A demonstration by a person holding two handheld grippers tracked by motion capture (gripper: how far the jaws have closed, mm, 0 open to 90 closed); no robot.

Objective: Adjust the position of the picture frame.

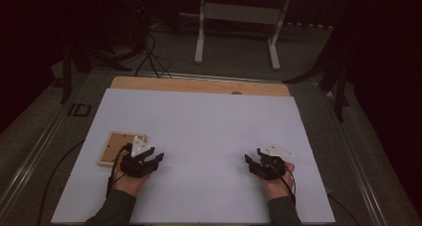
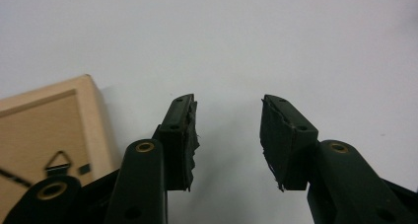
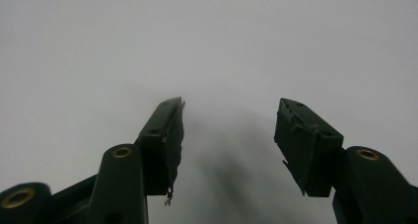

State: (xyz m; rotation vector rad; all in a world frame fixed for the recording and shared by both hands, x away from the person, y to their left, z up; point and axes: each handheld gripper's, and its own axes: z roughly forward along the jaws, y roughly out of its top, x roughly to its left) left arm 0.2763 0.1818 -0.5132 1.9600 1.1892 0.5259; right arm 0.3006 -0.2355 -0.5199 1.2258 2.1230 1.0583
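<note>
Left hand-held gripper [image 2: 226, 135] wide, empty | picture frame [image 1: 121, 147] just beside | risk: jaw pushes frame away

A dim room with dark curtains at both sides surrounds a grey carpeted floor [image 1: 234, 61], where a white-legged table frame [image 1: 239, 17] stands at the back, black cables [image 1: 152, 54] trail near a stand, and a white sheet [image 1: 209, 131] covers a wooden tabletop [image 1: 199, 84].
</note>
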